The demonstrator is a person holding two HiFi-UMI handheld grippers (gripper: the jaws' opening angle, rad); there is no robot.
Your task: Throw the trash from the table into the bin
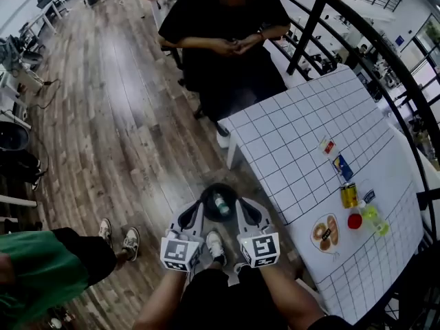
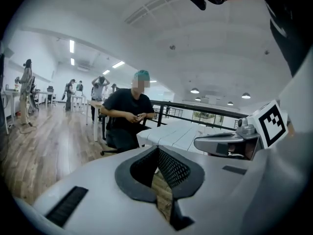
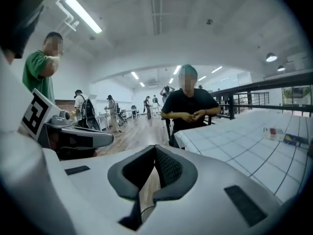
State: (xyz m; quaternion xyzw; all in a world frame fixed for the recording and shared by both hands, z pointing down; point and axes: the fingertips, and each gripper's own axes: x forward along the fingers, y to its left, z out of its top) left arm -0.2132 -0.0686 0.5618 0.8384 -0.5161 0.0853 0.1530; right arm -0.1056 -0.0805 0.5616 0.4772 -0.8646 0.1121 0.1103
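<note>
Left gripper [image 2: 157, 153] and right gripper [image 3: 155, 153] hover by the bin [image 1: 218, 185], jaws clenched and empty — reaching for the can [image 1: 348, 195] on the counter [image 1: 302, 136] without opening could just knock it over.

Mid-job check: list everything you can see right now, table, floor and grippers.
table: one, white, dark grid, right side
packets: three, red-white, blue, dark, mid-table
can: one, yellow, mid-table
round cap: one, red, below the can
bottle: one, yellow-green, right of the cap
plate: one, white with brown bits, table's near end
bin: one, black, on floor, already holds something
people: two, black top seated at far end, green top lower left
left gripper: white, shut, empty
right gripper: white, shut, empty
</note>
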